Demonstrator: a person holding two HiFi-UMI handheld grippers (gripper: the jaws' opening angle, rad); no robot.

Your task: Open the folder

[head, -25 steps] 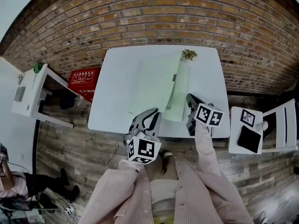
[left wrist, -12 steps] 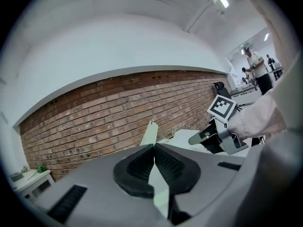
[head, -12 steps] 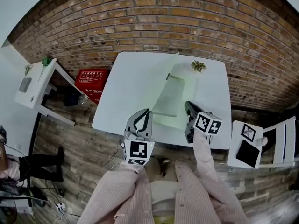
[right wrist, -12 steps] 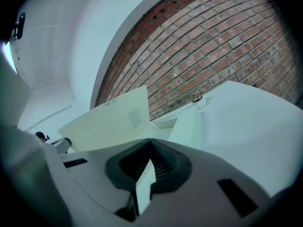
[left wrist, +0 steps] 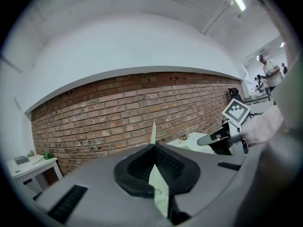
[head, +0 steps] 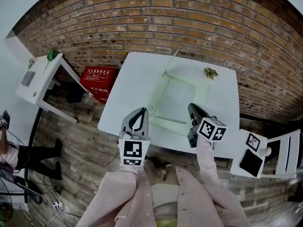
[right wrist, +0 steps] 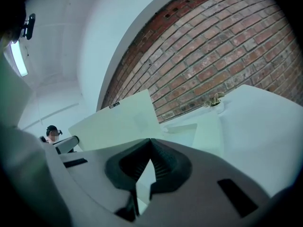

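Note:
A pale green folder (head: 179,98) lies on the white table (head: 132,79), its cover lifted and spread to the left. My left gripper (head: 137,119) is shut on the cover's edge; in the left gripper view the thin sheet (left wrist: 153,131) runs edge-on between the closed jaws of my left gripper (left wrist: 154,150). My right gripper (head: 195,115) is shut on the folder's other leaf at the near right. The right gripper view shows a pale strip pinched in my right gripper (right wrist: 150,148) and the raised cover (right wrist: 118,124) standing to the left.
A small dry plant (head: 210,72) sits at the table's far right. A red box (head: 98,82) and a white side table (head: 42,82) stand to the left, a white stand (head: 284,148) with a black tablet (head: 251,162) to the right. The brick wall (head: 156,27) is behind.
The folder has gone from a narrow, nearly closed strip to a wide spread. My left gripper has drawn the cover leftward and up, away from the right gripper, which also rose.

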